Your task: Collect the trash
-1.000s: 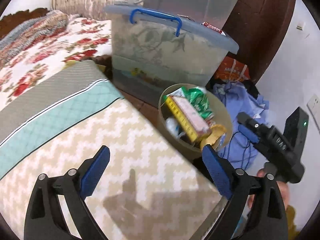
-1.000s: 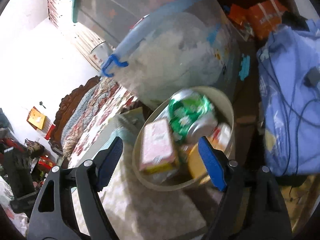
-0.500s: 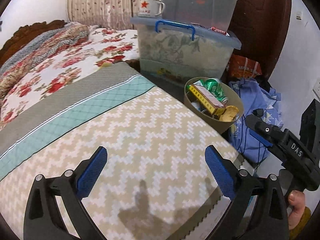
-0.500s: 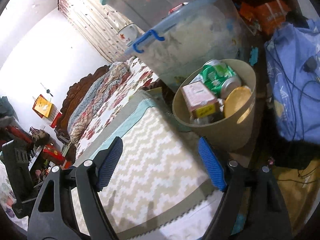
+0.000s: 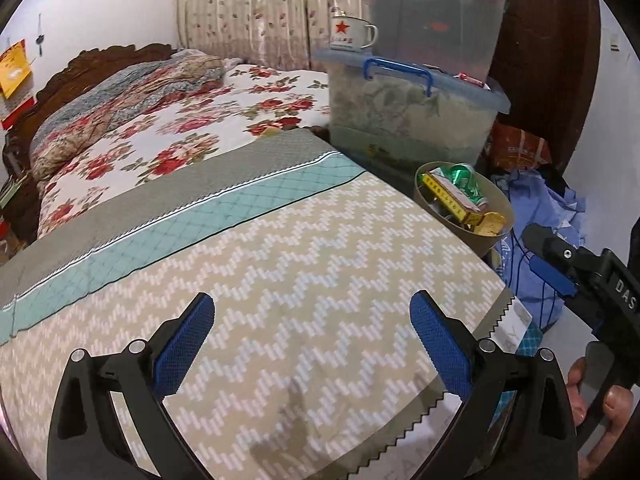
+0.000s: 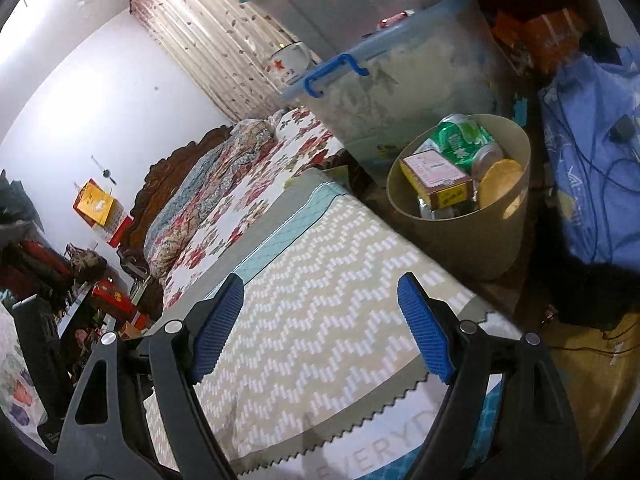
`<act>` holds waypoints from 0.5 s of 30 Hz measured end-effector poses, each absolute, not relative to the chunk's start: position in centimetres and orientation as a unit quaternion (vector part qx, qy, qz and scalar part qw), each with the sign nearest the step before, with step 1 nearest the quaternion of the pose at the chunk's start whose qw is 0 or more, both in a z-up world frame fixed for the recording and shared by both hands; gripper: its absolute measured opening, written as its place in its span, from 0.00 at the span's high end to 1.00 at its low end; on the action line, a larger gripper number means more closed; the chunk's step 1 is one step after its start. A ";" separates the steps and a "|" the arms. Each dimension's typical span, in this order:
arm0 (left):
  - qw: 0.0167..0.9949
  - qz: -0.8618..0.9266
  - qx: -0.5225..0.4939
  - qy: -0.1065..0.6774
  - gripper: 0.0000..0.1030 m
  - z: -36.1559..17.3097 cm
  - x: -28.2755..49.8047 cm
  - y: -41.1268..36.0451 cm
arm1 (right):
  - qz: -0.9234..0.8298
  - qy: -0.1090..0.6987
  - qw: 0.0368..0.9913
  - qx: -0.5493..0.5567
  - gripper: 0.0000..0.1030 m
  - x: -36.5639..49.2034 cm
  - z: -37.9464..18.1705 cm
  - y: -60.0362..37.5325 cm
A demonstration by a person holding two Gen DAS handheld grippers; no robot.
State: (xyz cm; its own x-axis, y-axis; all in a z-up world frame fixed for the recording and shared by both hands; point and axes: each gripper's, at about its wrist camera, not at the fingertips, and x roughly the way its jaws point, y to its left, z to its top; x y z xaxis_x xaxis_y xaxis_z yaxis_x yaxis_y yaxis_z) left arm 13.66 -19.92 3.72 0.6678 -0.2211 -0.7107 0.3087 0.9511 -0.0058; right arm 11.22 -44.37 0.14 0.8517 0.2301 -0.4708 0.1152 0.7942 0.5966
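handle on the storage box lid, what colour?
Blue, on a paler blue lid; the handle shows best in the left wrist view.

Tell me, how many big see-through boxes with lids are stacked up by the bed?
2. The lower box with the blue handle stands beside the bed; the upper box sits on its lid. Others may be hidden.

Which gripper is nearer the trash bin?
Right. The right gripper hangs open at the mat's edge, beside the trash bin. The left gripper is open over the mat, farther off.
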 end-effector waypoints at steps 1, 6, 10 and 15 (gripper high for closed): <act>0.912 -0.143 0.056 0.381 0.08 3.7 13.5 -19.7 | 0.033 0.270 0.909 0.317 0.22 11.0 0.3 -44.0; 0.916 -0.133 0.054 0.376 0.08 4.0 12.7 -18.9 | 0.037 0.266 0.912 0.310 0.20 10.1 1.2 -43.0; 0.920 -0.122 0.061 0.368 0.08 4.3 12.2 -18.8 | 0.038 0.264 0.913 0.308 0.19 9.6 1.6 -42.5; 0.923 -0.114 0.065 0.362 0.08 4.6 11.7 -18.7 | 0.040 0.258 0.915 0.309 0.19 8.9 2.0 -42.2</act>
